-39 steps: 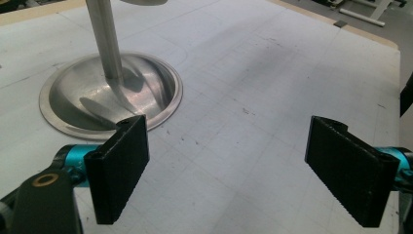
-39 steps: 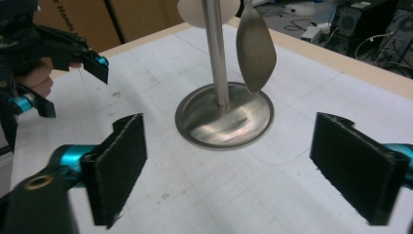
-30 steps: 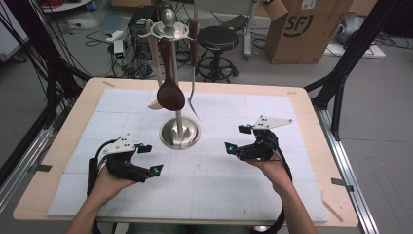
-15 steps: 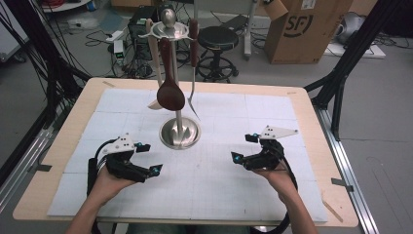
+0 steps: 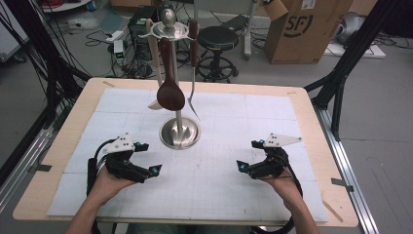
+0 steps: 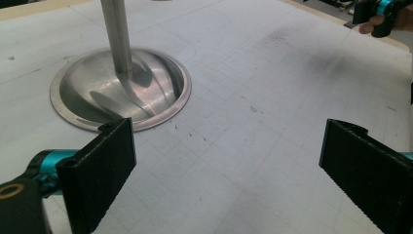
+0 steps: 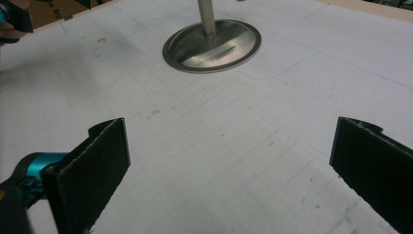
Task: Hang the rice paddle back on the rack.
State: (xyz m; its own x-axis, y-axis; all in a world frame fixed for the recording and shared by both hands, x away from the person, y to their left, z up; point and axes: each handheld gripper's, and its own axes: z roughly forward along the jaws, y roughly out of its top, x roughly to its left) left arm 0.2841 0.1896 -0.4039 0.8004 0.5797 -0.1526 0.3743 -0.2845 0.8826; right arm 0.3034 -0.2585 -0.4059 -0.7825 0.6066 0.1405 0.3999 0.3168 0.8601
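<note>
A metal utensil stand [image 5: 179, 132] rises from a round dish base at the middle of the white mat [image 5: 224, 195]. From its top ring hang a dark wooden spoon [image 5: 170, 95], a fork [image 5: 193, 100] and a pale wooden spatula [image 5: 155, 58]. My left gripper [image 5: 149, 157] rests low at the near left, open, its jaws having just been opening with nothing between them. In the left gripper view the left gripper [image 6: 229, 161] faces the base [image 6: 122, 90]. My right gripper [image 5: 247, 155] at the near right is open too, its jaws just opened wider and empty. In its own view the right gripper [image 7: 229, 161] aims at the base [image 7: 212, 46].
The wooden table [image 5: 311, 126] carries the gridded mat. Beyond its far edge stand a black stool [image 5: 216, 39], a cardboard box [image 5: 299, 29] and tangled cables. The other hand's gripper [image 6: 377, 12] appears far off in the left gripper view.
My right gripper has come down and nearer the table's front edge, and its jaws stand a little wider. The left hand has stayed put, jaws slightly wider.
</note>
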